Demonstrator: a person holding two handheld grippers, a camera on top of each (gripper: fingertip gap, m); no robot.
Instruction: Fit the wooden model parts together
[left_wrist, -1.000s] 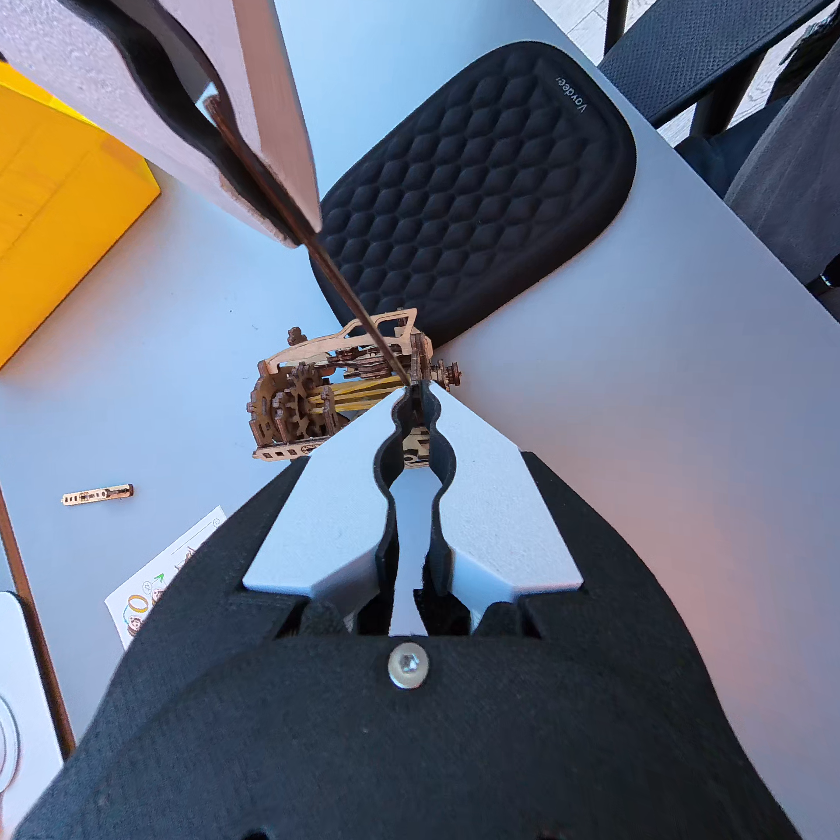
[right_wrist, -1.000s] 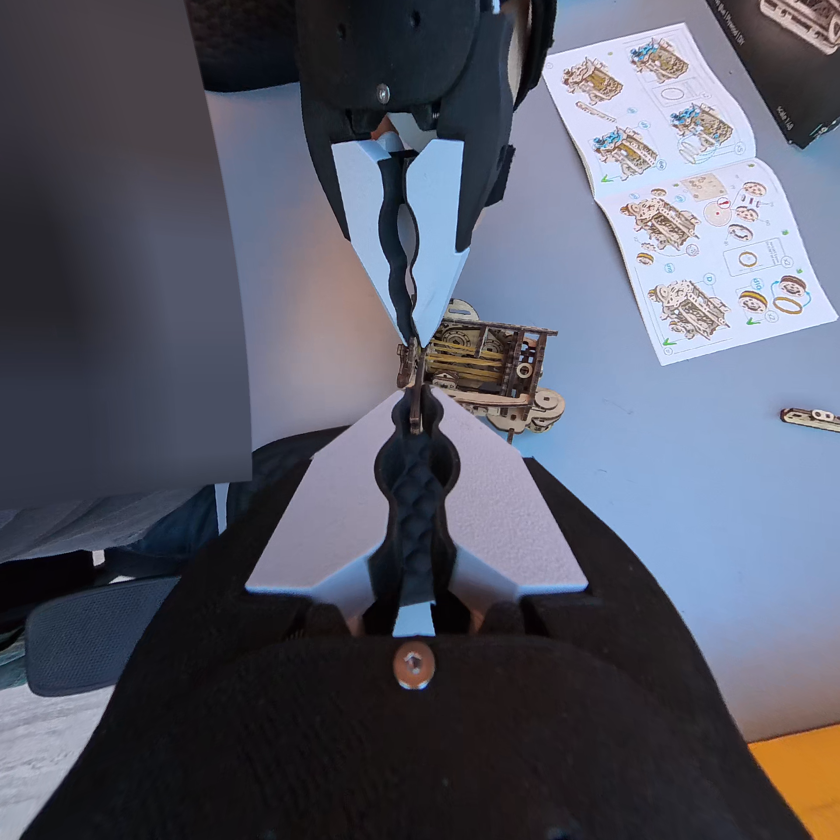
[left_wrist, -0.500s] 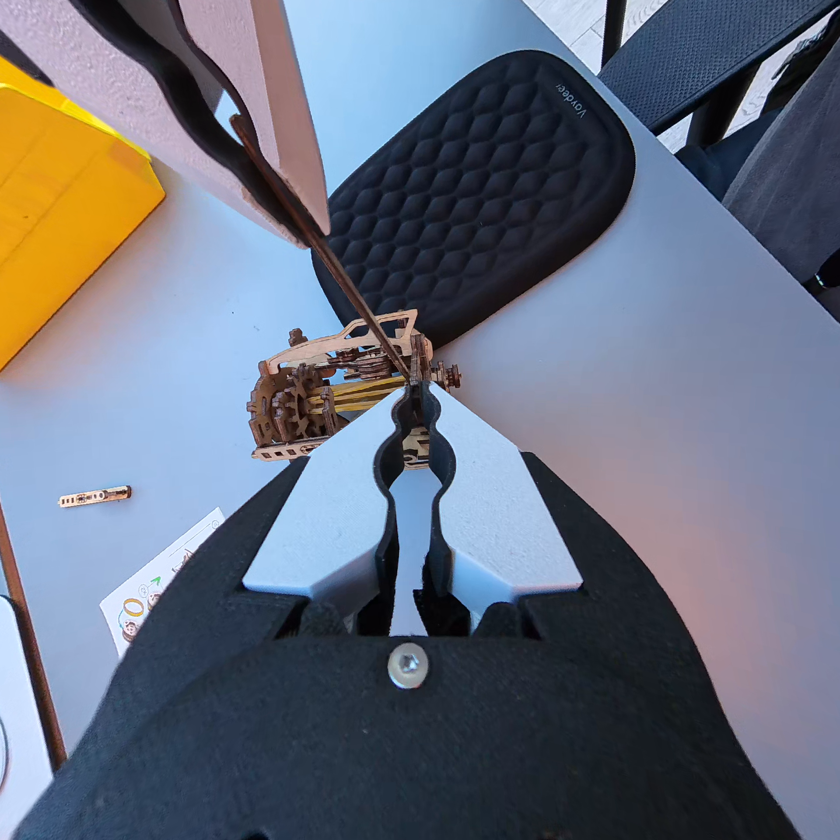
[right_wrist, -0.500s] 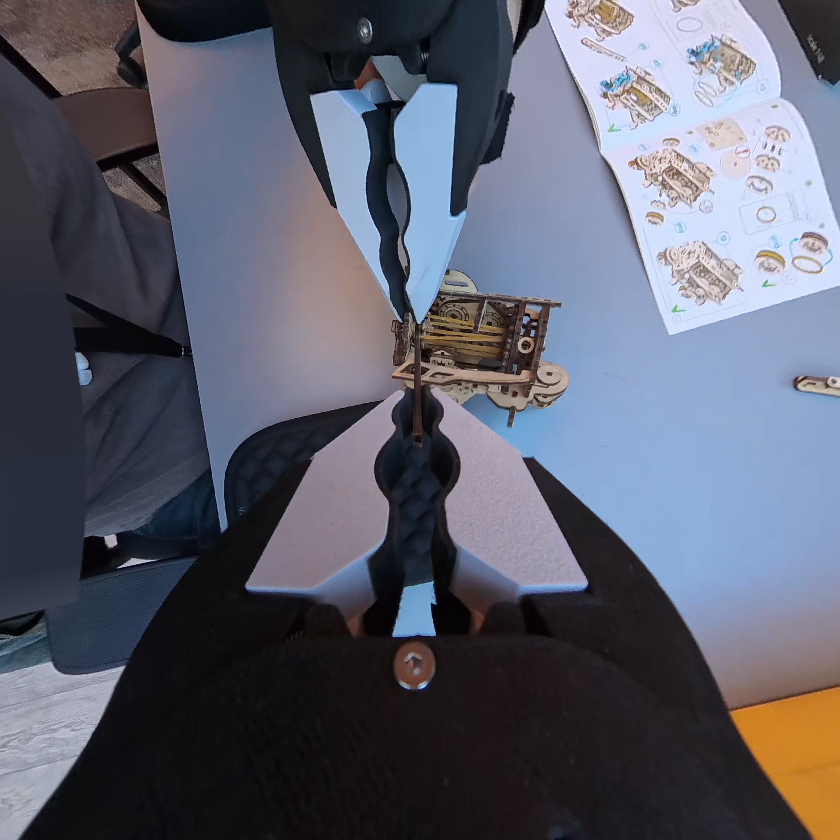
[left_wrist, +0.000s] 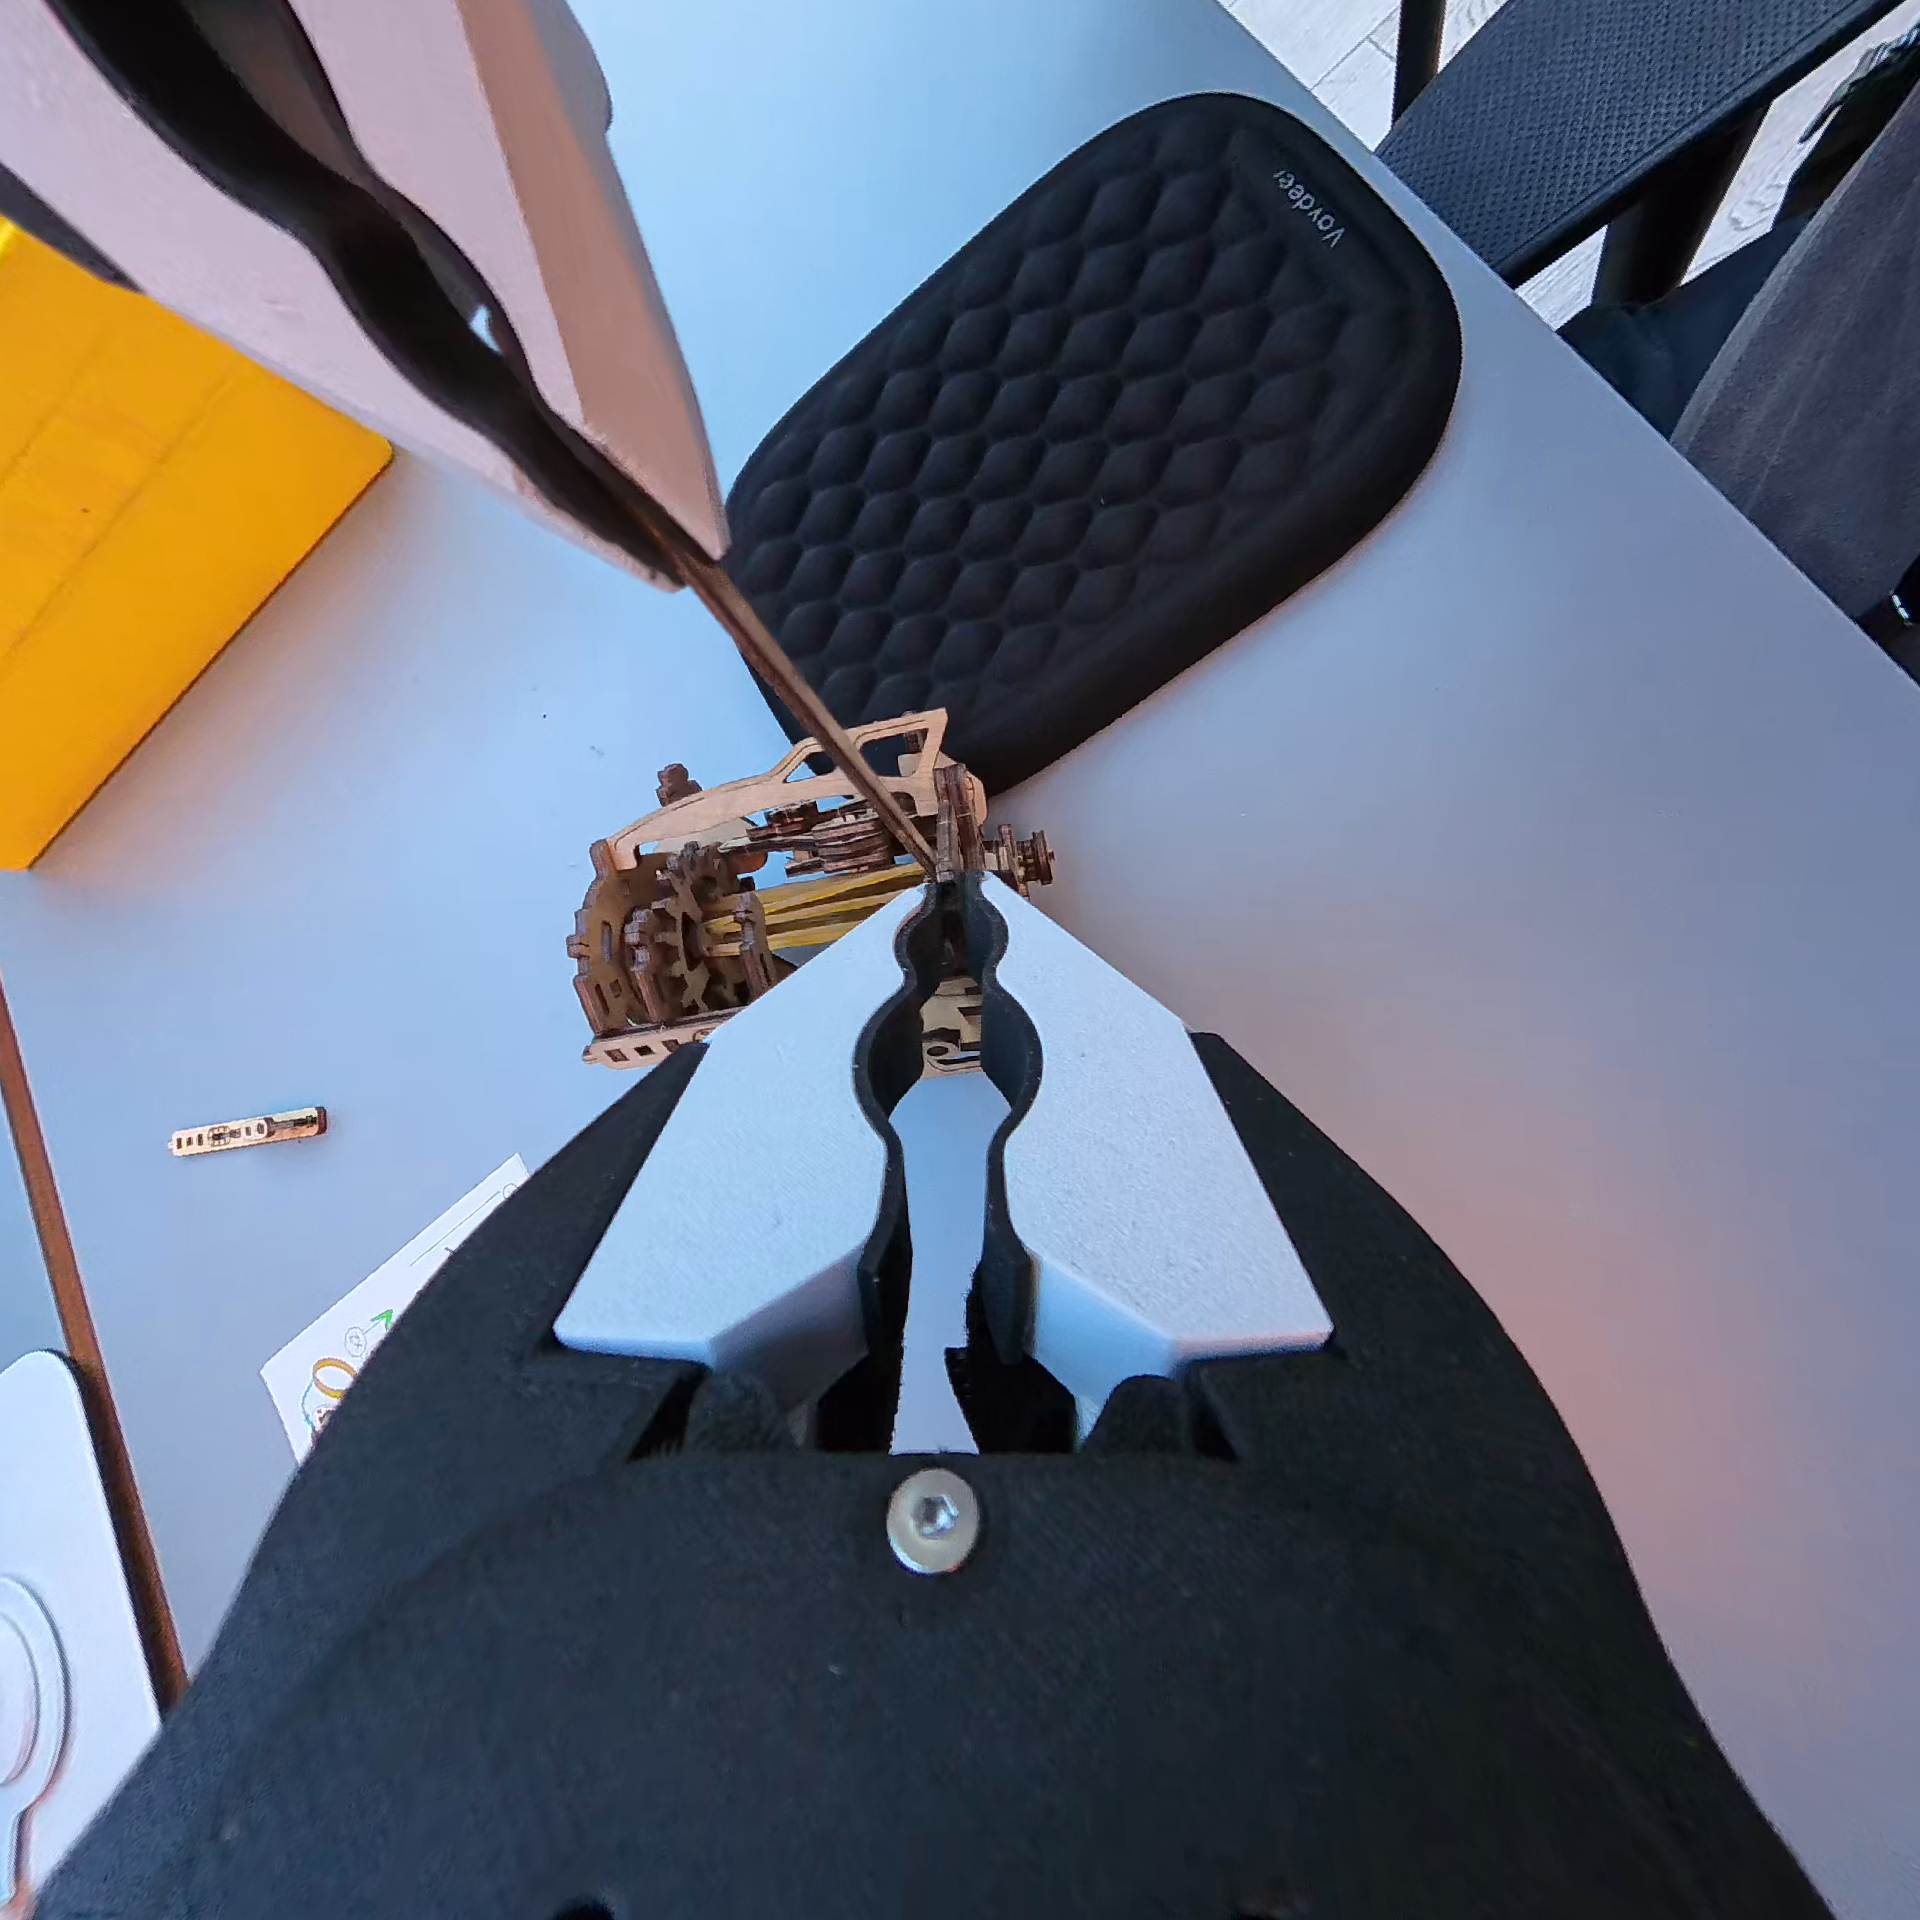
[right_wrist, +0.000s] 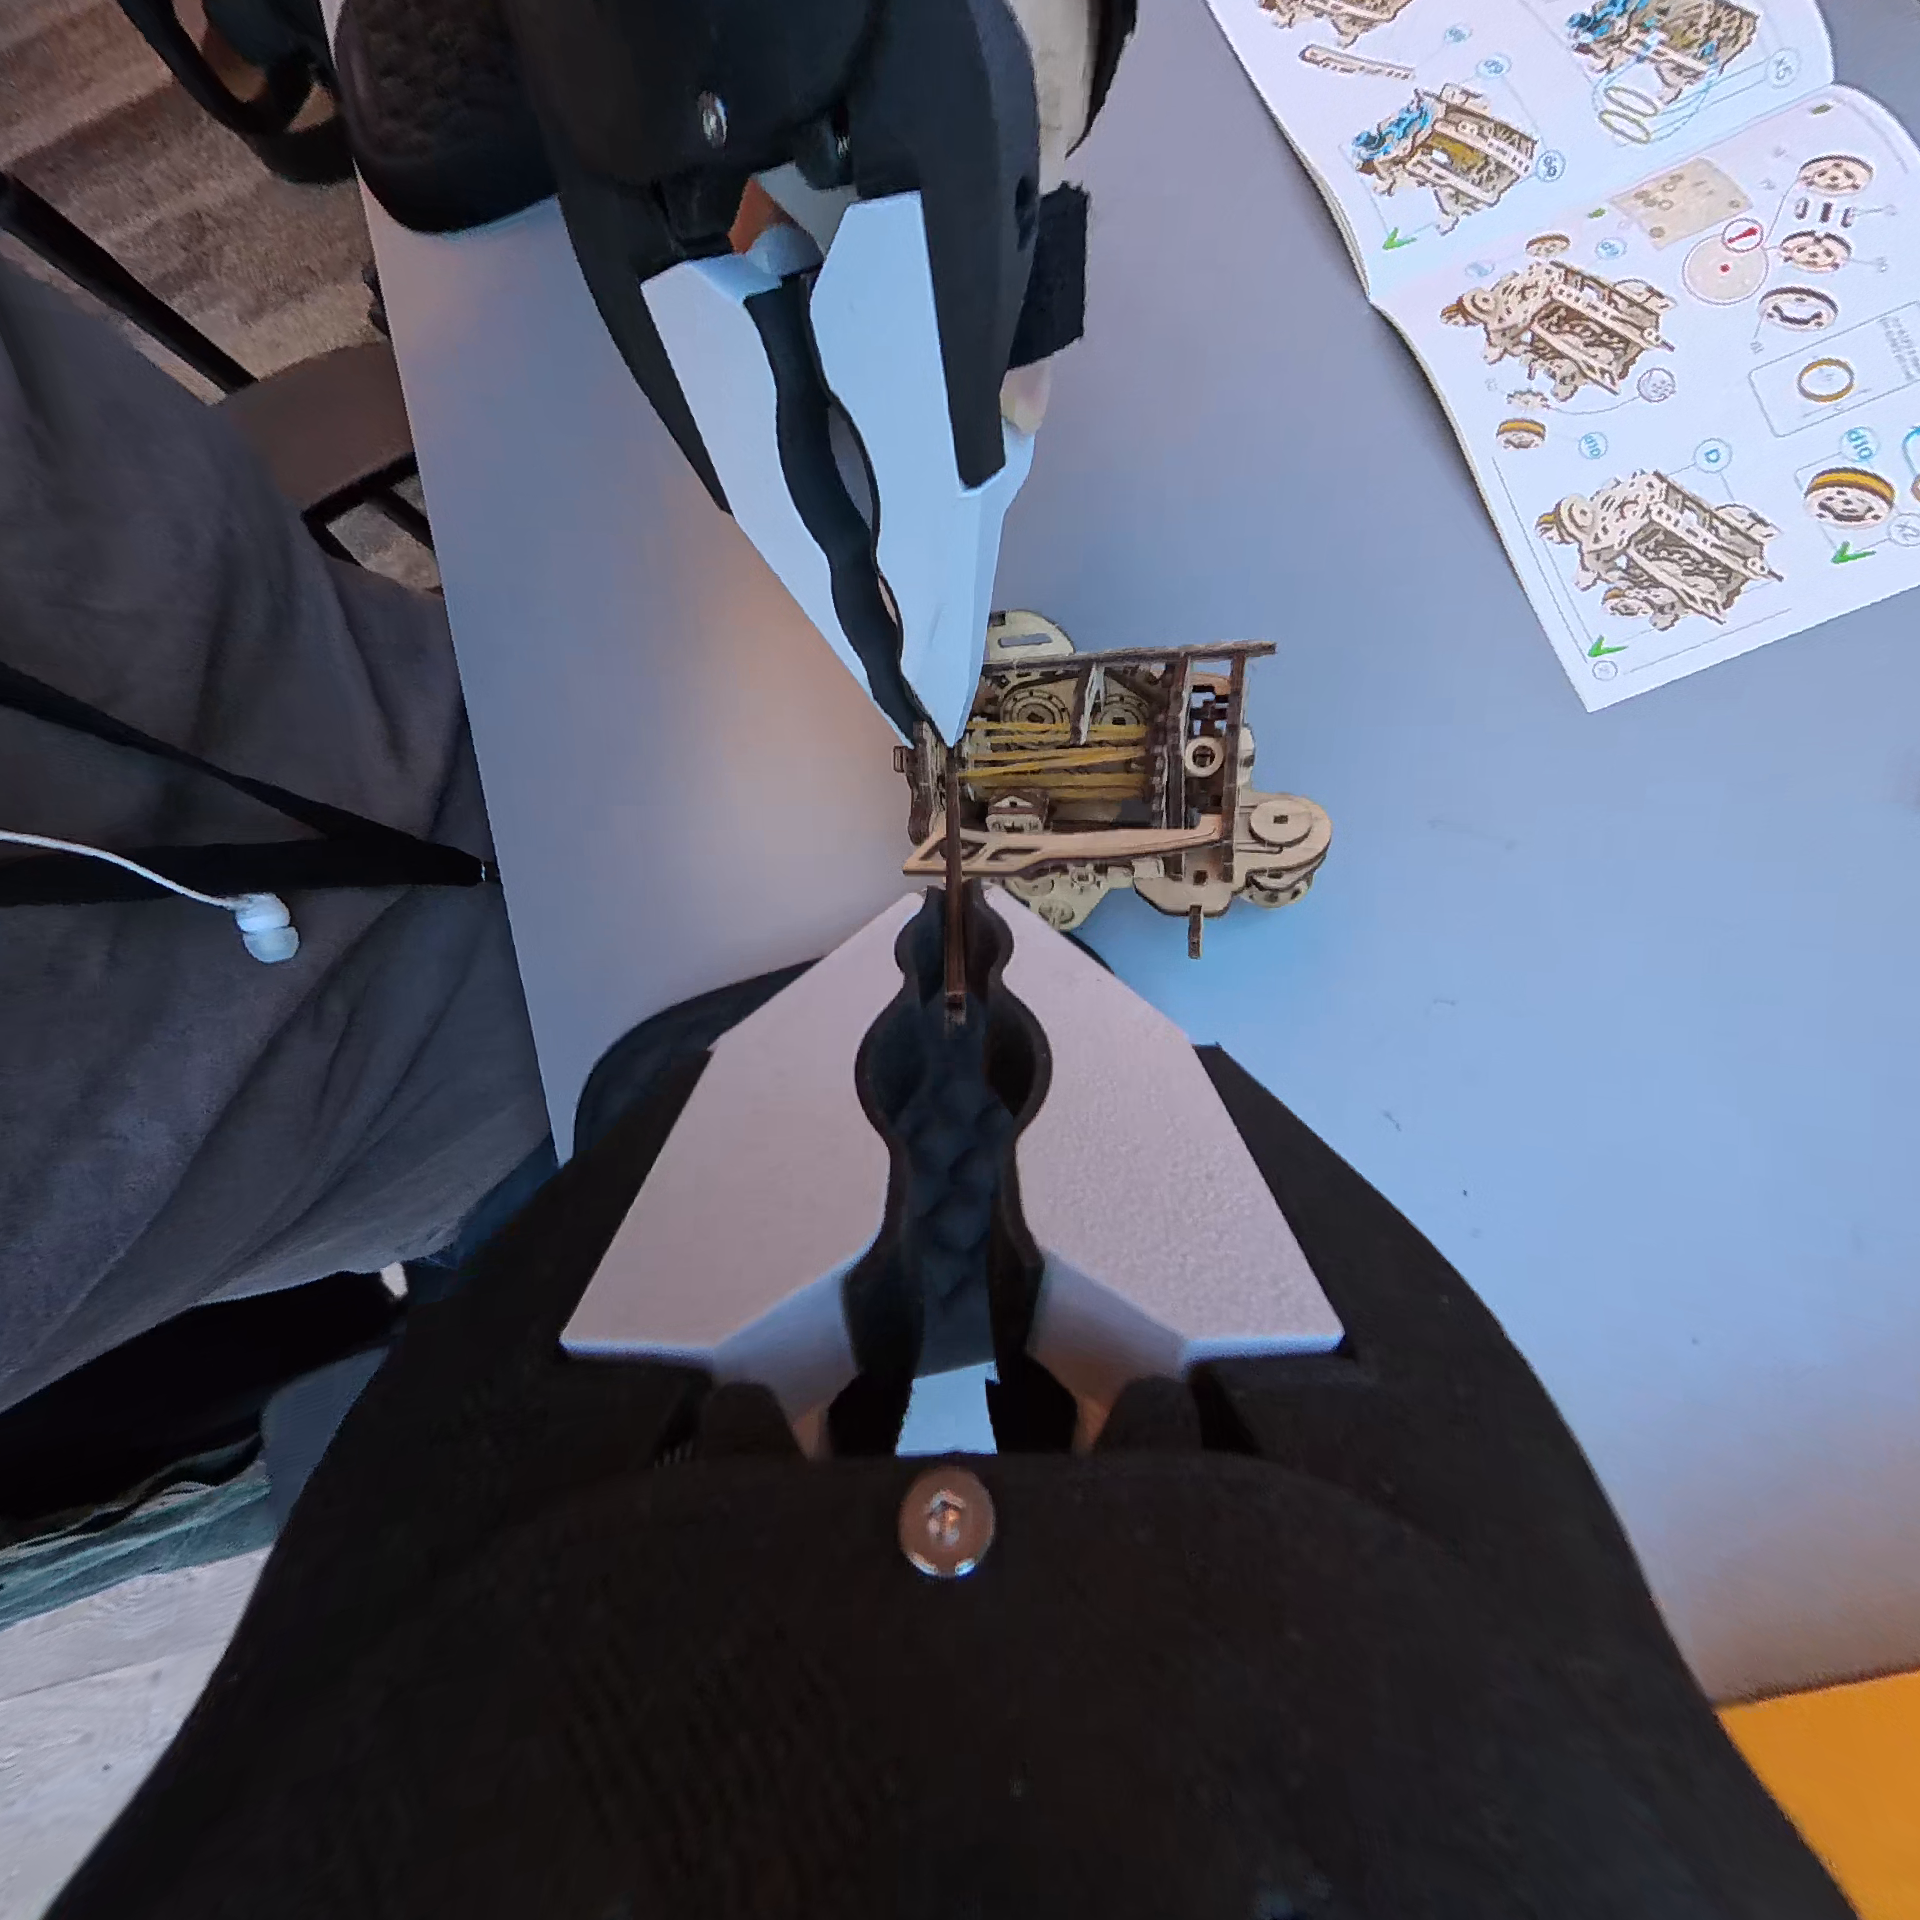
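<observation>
Here, the left gripper (left_wrist: 943, 891) has its 2 fingers pinched on the end wall of the wooden model car (left_wrist: 769, 894), which rests on the grey table (left_wrist: 1455, 1039) directly ahead of the fingertips. The model's gear cluster and yellow rubber bands lie to the left of those tips. The right gripper (right_wrist: 954, 925) is clenched on a thin flat wooden strip (right_wrist: 953, 883), seen edge-on, whose far end meets the model at the very spot the left gripper holds; in the right wrist view the left gripper comes down from above, its tips touching the model's near-left corner. In the left wrist view the strip (left_wrist: 800, 707) slants from the right gripper's fingers at upper left down to the model. Left of the left gripper's fingers a small loose wooden piece (left_wrist: 247, 1130) lies flat on the table, well apart from the model. Beyond the model sits a black quilted pad (left_wrist: 1091, 416), just behind it. Far left is a yellow bin (left_wrist: 135, 540). Right of the right gripper's fingers, beyond the model, an instruction sheet (right_wrist: 1621, 312) lies open.
</observation>
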